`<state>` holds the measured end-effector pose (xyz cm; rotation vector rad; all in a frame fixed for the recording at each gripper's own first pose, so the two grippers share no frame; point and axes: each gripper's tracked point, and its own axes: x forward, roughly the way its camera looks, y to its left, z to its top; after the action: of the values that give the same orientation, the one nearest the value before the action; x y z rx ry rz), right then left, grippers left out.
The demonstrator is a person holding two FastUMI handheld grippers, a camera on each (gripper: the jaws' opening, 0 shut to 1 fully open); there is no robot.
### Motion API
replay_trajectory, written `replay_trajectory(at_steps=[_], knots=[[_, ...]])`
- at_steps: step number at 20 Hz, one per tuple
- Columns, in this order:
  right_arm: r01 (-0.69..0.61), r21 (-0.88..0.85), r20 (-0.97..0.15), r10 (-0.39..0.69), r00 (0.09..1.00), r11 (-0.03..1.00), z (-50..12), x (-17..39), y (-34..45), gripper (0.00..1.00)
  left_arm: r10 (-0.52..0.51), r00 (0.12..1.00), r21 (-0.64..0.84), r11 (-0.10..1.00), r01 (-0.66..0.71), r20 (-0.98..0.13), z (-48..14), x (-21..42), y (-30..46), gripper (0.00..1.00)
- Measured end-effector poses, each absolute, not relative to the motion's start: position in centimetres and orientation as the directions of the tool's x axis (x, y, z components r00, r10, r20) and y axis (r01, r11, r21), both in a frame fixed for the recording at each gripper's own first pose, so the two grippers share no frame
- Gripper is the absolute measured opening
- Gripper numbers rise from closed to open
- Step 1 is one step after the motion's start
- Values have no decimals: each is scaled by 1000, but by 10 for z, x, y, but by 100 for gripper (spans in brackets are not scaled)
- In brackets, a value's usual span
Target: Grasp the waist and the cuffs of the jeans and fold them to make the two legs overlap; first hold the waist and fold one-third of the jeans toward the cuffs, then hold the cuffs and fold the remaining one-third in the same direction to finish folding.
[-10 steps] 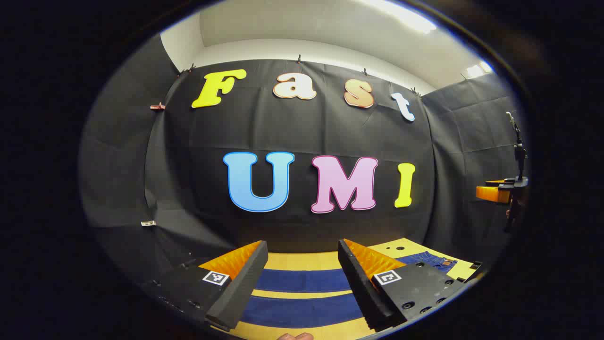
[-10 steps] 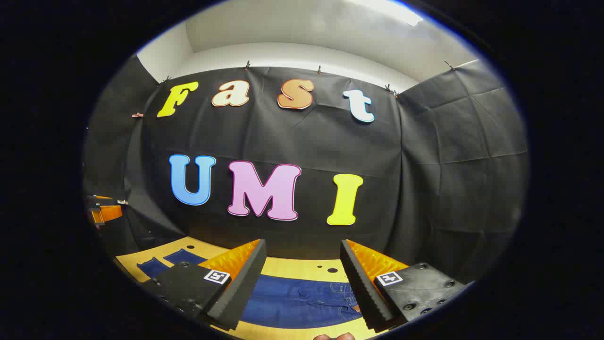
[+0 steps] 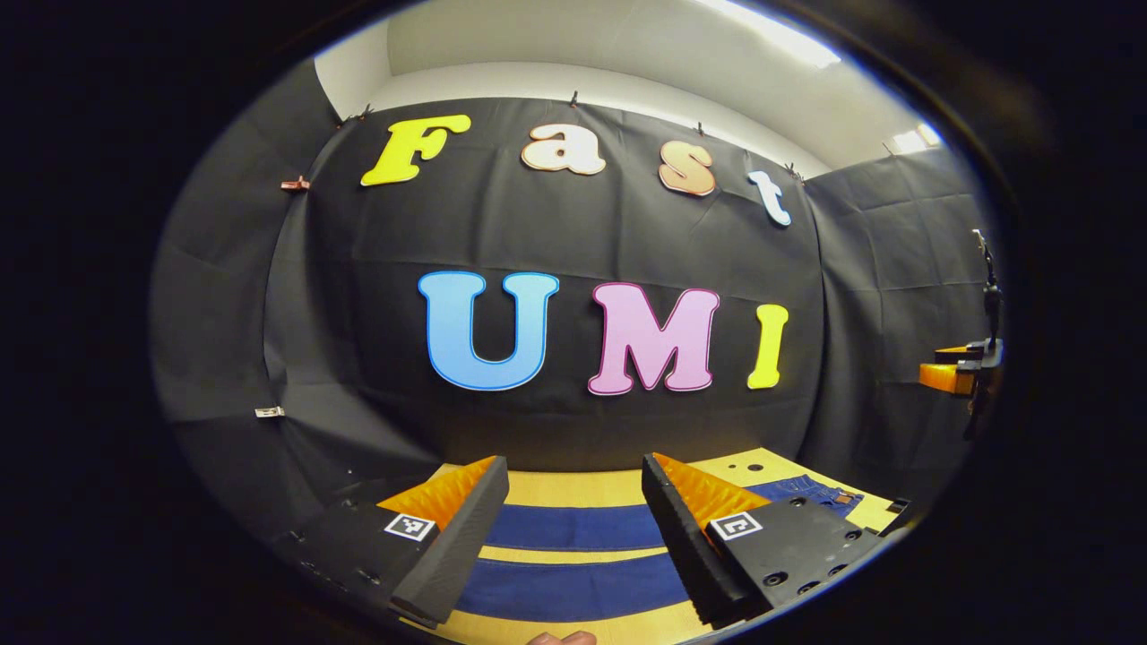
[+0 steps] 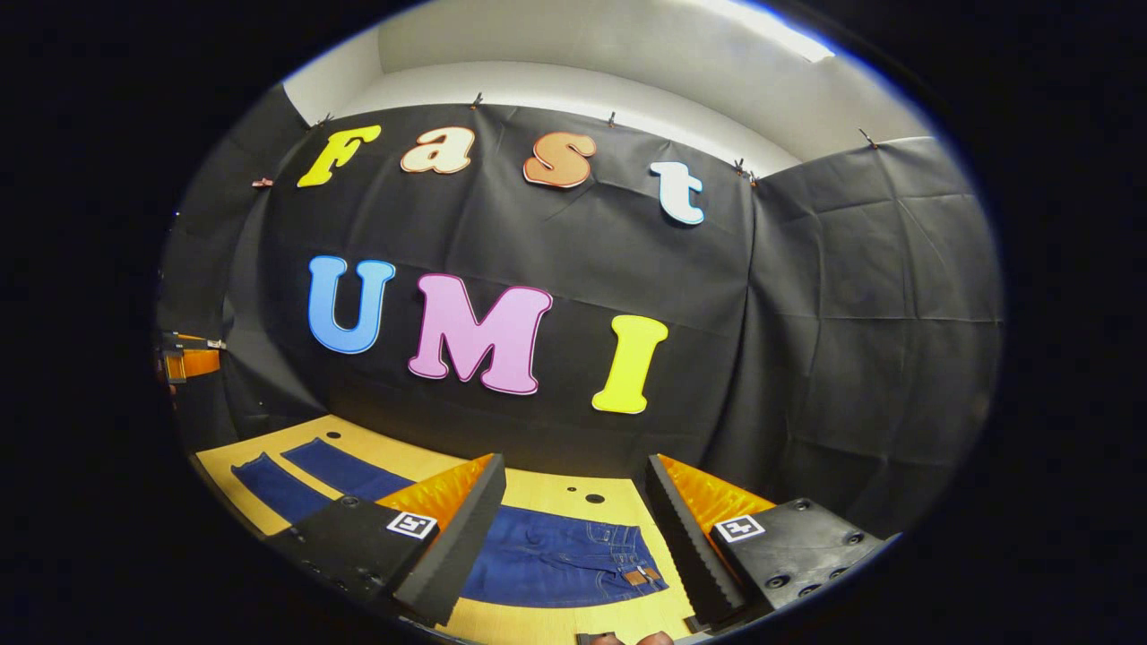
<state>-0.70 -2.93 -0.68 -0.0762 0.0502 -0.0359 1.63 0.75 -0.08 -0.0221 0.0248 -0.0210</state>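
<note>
- A pale wooden desk (image 4: 547, 488) carries the things.
- Dark blue jeans (image 4: 556, 560) lie flat on it, unfolded, legs (image 3: 573, 528) apart, waist to the right.
- The left hand-held gripper (image 3: 573, 537) hovers above the legs, jaws apart, holding nothing.
- The right hand-held gripper (image 4: 573, 537) hovers above the waist, likewise spread.

Each claw (image 3: 573, 528) has black screwed plates (square coded tags) and ribbed fingers.

Just the booth backdrop stuff

Yellowish wooden table (image 4: 556, 488) with a few small dark holes (image 4: 594, 498) in it, black cloth wall (image 4: 851, 358) clipped up along the top, white ceiling (image 3: 627, 45) with a bright light strip (image 3: 780, 40).
</note>
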Motion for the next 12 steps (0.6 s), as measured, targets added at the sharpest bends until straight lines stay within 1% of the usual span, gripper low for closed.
replay_trajectory(at_steps=[1,3,4,5,7,8,9,10,11,12], knots=[[37,-72,-45,-40,998,997,-7,-7,-29,94,-21,1000,-19,1000,21,-22,2,17,6,95],[34,-72,-43,-38,998,997,-8,-6,-25,96,-23,1000,-9,1000,23,-18,3,18,4,94],[30,-74,-45,-34,998,997,-9,-5,-23,96,-27,999,-4,1000,27,-17,3,16,3,96],[24,-76,-48,-28,998,997,-10,-3,-20,94,-30,999,4,1000,30,-19,4,17,3,94],[10,-86,-49,-14,999,996,-11,0,-15,96,-34,999,28,999,35,-20,3,16,3,96],[3,-94,-52,-8,999,996,-14,2,-13,96,-40,999,42,998,41,-24,-1,16,6,94],[1,-111,-61,-8,998,994,-18,6,-13,94,-54,998,59,997,56,-35,-6,17,6,94],[-2,-149,-71,-9,997,989,-23,11,-15,97,-73,996,84,993,78,-58,-17,20,8,95],[-12,-197,-90,-6,996,980,-31,17,-16,94,-95,991,116,988,106,-97,-30,22,11,95],[-38,-242,-109,12,994,970,-39,21,-15,96,-118,983,149,979,139,-141,-45,22,17,97]])
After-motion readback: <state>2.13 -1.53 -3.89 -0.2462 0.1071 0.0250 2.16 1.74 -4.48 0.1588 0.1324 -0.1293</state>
